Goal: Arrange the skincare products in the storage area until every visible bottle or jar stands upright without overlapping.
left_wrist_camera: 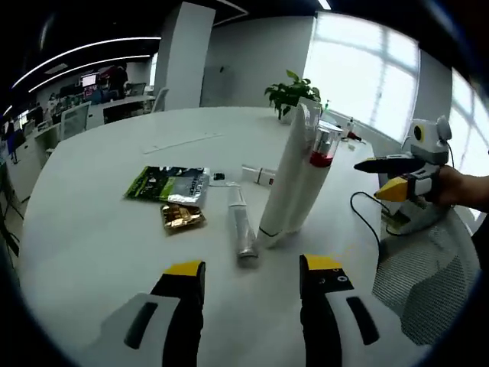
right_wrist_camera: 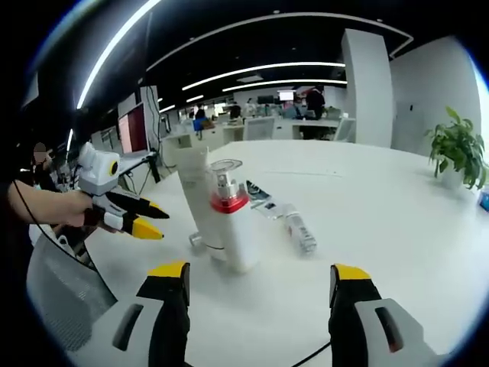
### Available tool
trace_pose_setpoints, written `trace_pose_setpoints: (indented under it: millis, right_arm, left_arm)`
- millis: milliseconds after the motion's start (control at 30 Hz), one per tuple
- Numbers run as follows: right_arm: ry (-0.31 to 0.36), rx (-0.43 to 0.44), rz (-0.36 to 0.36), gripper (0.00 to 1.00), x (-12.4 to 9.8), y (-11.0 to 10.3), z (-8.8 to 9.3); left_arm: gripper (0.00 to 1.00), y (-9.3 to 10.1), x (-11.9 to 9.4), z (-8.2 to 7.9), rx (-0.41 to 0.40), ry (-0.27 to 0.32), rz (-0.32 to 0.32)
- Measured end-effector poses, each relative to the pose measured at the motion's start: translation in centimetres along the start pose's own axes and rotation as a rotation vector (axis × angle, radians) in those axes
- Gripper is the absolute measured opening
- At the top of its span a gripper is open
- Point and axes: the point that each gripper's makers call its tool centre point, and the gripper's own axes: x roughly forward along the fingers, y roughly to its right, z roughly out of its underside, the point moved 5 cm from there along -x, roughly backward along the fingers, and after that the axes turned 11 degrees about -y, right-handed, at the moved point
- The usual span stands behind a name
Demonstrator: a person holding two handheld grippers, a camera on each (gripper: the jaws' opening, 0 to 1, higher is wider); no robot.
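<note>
Standing upright, two white bottles (left_wrist_camera: pixel 294 183) await a lying tube (left_wrist_camera: pixel 241 228); both grippers (left_wrist_camera: pixel 252 279) (right_wrist_camera: pixel 260 283) hover open, empty.

Tall white tube (left_wrist_camera: pixel 289 183): upright, cap down, centre-right of the left gripper view.
White pump bottle (right_wrist_camera: pixel 231 225), red collar, clear cap: upright, touching the tube, centre-left of the right gripper view.
Small clear-capped tube (left_wrist_camera: pixel 241 227): lying flat, lower centre, just beside the tall tube's base.

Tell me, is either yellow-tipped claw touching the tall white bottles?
Apart. The left gripper view shows bare table between the left claw and the tall white bottles; the right claw hovers beside them.
</note>
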Motion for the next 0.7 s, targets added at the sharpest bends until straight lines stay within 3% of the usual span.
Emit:
trace_pose_setpoints:
  millis: [267, 700]
  right_arm:
    - [-0.008, -0.002, -0.003, 0.77, 0.0, -0.2, 0.0]
    - [-0.014, 0.010, 0.001, 0.77, 0.0, -0.1, 0.2]
  left_arm:
    - [0.43, -0.2, 2.6, -0.4, 0.070, -0.084, -0.052]
    - [0.34, -0.6, 5.9, -1.1, 0.117, -0.164, -0.078]
